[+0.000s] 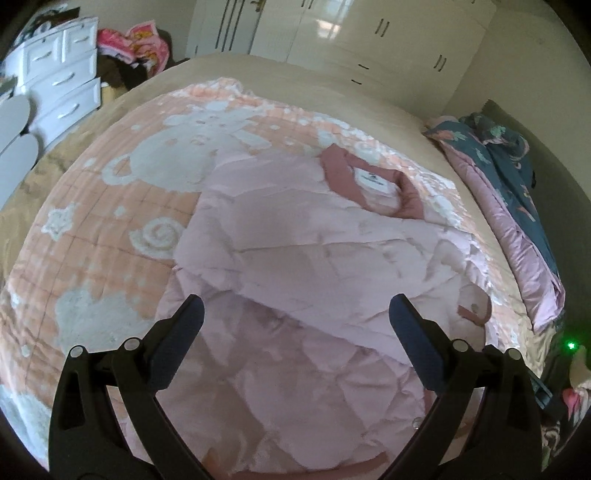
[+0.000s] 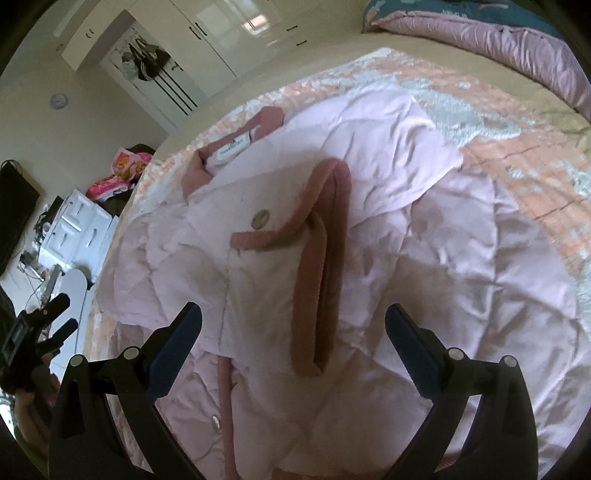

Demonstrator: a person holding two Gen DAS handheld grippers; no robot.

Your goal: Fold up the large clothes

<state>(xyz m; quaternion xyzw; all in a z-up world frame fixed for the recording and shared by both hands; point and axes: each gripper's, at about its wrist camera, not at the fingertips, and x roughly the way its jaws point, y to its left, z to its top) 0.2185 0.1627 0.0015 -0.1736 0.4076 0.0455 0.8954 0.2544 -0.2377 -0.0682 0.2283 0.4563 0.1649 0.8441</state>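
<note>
A pale pink quilted jacket point(image 1: 314, 266) lies spread on the bed, its darker pink collar point(image 1: 343, 173) with a white label at the far end. My left gripper point(image 1: 295, 306) is open and empty above the jacket's near part. In the right wrist view the jacket point(image 2: 424, 266) has a sleeve folded across it, with a dark pink ribbed cuff point(image 2: 321, 266) and a round button point(image 2: 260, 218). My right gripper point(image 2: 293, 314) is open and empty, hovering just above the cuff. The left gripper also shows at the left edge of the right wrist view point(image 2: 40, 328).
The jacket rests on an orange and white patterned blanket point(image 1: 110, 206) over a beige bed. A rolled dark floral and pink quilt point(image 1: 517, 206) lies along the bed's right side. White drawers point(image 1: 62, 81) stand at the left, cream wardrobes point(image 1: 369, 33) behind.
</note>
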